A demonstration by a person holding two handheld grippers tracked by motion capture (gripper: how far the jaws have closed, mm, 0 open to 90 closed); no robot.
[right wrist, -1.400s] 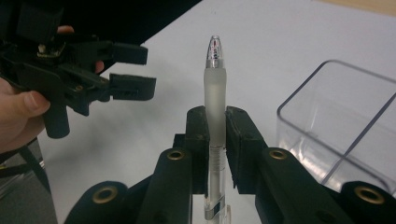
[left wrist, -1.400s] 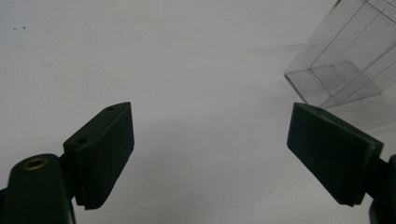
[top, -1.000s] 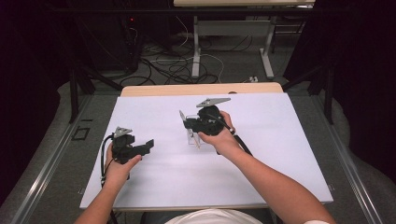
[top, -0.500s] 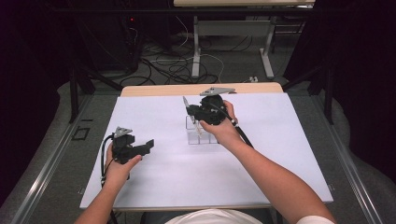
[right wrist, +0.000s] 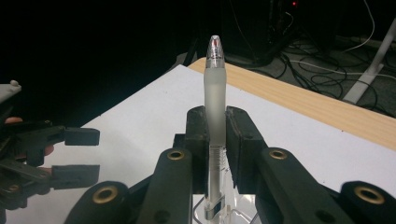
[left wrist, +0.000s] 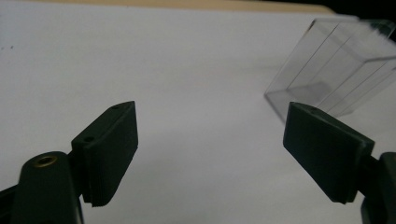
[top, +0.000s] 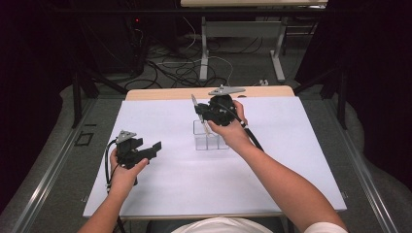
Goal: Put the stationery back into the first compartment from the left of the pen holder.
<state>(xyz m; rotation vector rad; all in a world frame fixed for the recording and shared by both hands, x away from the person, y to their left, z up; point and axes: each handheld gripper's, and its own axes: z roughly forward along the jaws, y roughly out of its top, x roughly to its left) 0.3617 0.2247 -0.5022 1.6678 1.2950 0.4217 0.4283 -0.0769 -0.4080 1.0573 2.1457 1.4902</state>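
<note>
Left tool [top: 154, 147] jaws closing, apart; right tool [top: 198, 114] clamped

A large white sheet [top: 170, 189] covers most of a light wooden tabletop [top: 160, 93], whose far edge stays bare. On the grey floor beyond, a tangle of black cables [top: 167, 68] lies left of 2 white metal table legs [top: 204, 53].

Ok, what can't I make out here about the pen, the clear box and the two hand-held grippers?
- Pen: its lower end is cut off by the bottom edge in the right gripper view, and the right hand-held gripper covers it in the high view.
- Clear box: contents too small and glassy in the high view; the right edge crops it in the left gripper view.
</note>
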